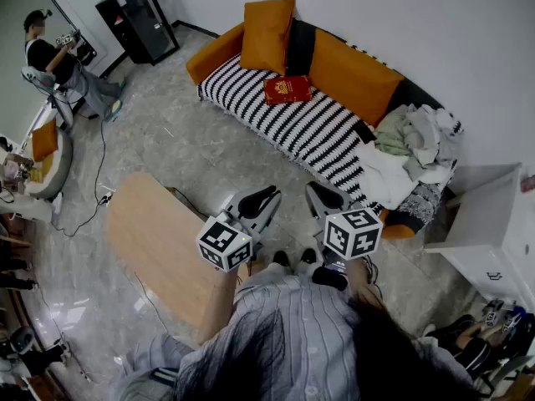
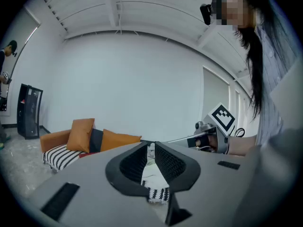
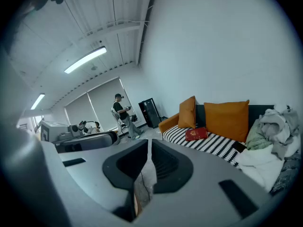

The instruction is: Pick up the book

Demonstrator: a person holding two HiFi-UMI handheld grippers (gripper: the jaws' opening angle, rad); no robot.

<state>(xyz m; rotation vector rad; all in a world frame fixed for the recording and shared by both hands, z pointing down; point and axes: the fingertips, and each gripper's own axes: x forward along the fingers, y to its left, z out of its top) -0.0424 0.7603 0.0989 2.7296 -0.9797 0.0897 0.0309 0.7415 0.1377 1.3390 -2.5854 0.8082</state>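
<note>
We see the L gripper (image 1: 266,197) & the R gripper (image 1: 322,195) held side by side just ahead of the person's striped shirt (image 1: 292,332). Both aim twd the sofa (image 1: 242,90) across the room, tipped a bit below level. The L jaws are pressed together w/ only a thin slit btwn them, and nothing is gripped. Same for the R jaws: closed tip to tip, empty. Through the L slit we catch only bits of the far striped seat & pale cloth.

The book (image 1: 287,88) is red and lies flat on the sofa's black-&-white striped seat, just in front of the 2 orange cushions (image 1: 267,23). It is near the upright one at the sofa's left end, w/ the wider one to its right in the head view. In the R gripper view the book sits right of the jaws & well beyond them. Neither gripper touches it. A heap of clothes (image 1: 410,149) fills the sofa's other end, well apart from the book.

Btwn us & the sofa is grey tiled floor (image 1: 167,132). A low wooden worktop (image 1: 159,241) stands on the L gripper's side, nearer than the sofa. A black cabinet (image 1: 138,19) stands by the far wall, w/ a 2nd person (image 1: 63,61) near it. A white cabinet (image 1: 493,232) is at the head view's right edge.
</note>
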